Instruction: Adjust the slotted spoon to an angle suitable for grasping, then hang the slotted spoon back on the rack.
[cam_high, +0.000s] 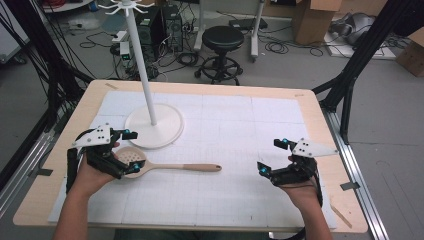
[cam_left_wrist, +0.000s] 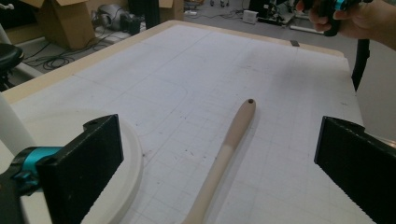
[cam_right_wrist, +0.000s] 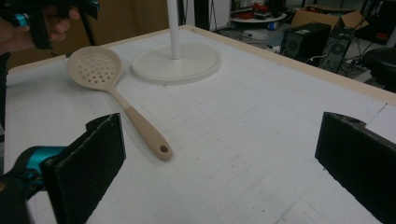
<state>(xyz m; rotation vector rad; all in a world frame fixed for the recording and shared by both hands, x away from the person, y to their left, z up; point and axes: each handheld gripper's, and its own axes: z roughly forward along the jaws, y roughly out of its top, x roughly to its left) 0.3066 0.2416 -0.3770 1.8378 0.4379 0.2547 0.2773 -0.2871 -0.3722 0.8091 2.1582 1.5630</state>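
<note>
While both hands hover low over the worktop, I count one slotted spoon (cam_high: 165, 164), one white stand (cam_high: 150, 95) and two grippers. My left gripper (cam_high: 131, 151) sits near the left edge with its jaws spread wide, straddling the spoon's perforated bowl without pinching it; in the left gripper view the spoon handle (cam_left_wrist: 229, 149) runs away between the open jaws. My right gripper (cam_high: 270, 156) waits near the right edge, jaws equally spread and pinching nothing, well apart from the handle tip.

That spoon lies flat left of the worktop's centre, bowl toward the left edge, handle pointing right. Just behind the bowl stands the stand's round base (cam_right_wrist: 177, 63), close beside the left gripper.

A white gridded mat (cam_high: 240, 130) covers the wooden table (cam_high: 320, 120). Beyond the far edge I see a black stool (cam_high: 222, 42), computer towers (cam_high: 160, 27), loose cables and cardboard boxes (cam_high: 315, 17).
</note>
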